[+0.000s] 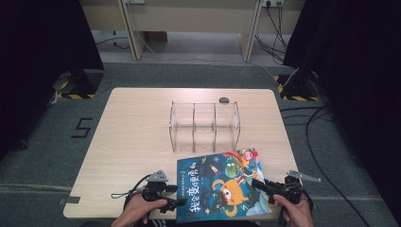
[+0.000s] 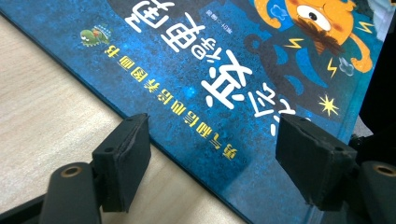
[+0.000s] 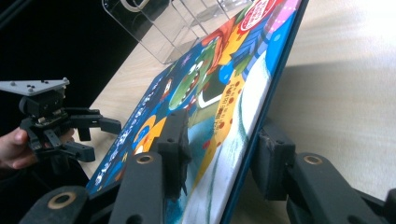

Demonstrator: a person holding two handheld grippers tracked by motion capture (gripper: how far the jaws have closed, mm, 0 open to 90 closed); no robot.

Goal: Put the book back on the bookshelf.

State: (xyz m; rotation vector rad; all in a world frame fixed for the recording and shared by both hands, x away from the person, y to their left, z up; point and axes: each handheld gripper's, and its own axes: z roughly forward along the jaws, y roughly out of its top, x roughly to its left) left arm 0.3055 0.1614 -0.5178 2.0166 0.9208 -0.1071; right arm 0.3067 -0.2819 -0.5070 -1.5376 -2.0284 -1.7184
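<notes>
Hands come in at the near edge of the table (image 1: 132, 142), each holding a gripper. The right gripper (image 1: 263, 184) is clamped on the right edge of a picture book (image 1: 222, 184): in the right gripper view one jaw presses the colourful cover and the other the underside, and that edge is lifted off the wood so the book tilts. The left gripper (image 1: 178, 195) sits at the book's left edge with its jaws spread apart, grasping nothing; in the left gripper view one jaw stands over the bare wood just beside the book's edge and the other over the dark blue cover, though whether they touch the surface cannot be told. The book lies at the near middle of the table, its cover showing white lettering, an orange one-eyed creature and a green one. Just beyond the book's far edge stands a clear plastic rack (image 1: 204, 125) with three compartments. Past the rack, near the table's far edge, lies a small dark round object (image 1: 223, 100).
</notes>
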